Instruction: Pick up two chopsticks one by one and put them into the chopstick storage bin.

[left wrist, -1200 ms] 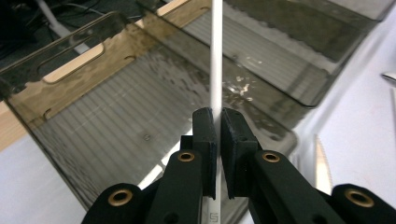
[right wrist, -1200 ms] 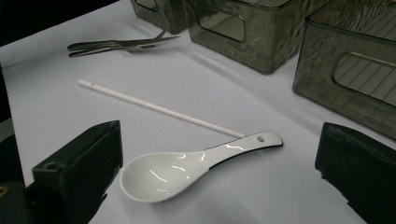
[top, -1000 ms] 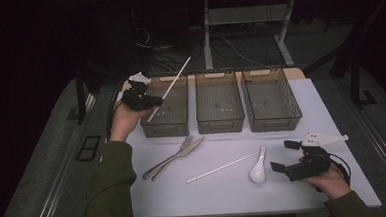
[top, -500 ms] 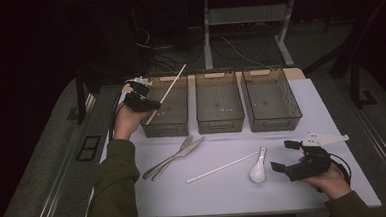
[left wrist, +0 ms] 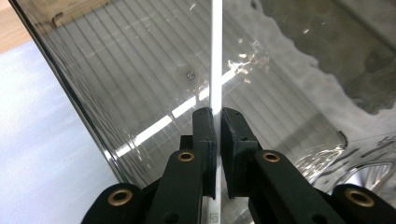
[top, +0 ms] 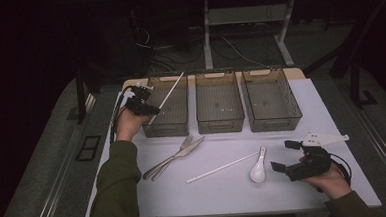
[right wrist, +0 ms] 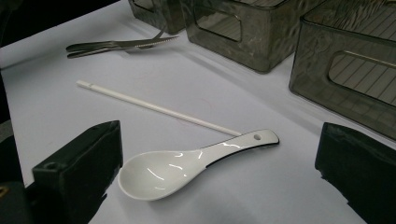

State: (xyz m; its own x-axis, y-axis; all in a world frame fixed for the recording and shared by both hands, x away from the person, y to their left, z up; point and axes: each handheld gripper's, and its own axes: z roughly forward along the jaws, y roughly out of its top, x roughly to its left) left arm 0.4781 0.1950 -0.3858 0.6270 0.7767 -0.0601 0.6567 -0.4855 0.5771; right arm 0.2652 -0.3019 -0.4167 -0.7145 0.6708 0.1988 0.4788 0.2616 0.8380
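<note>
Left gripper point(top: 151, 109): clamped on thin white plastic chopstick point(top: 171, 91), over the left smoky-grey plastic bin point(top: 168, 126).
Right gripper point(top: 285, 156): jaws apart, near the tabletop's right edge, just beside white ceramic soup spoon point(top: 259, 169).

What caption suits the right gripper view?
Open right tongs face a white spoon lying beside a chopstick on the table.
</note>
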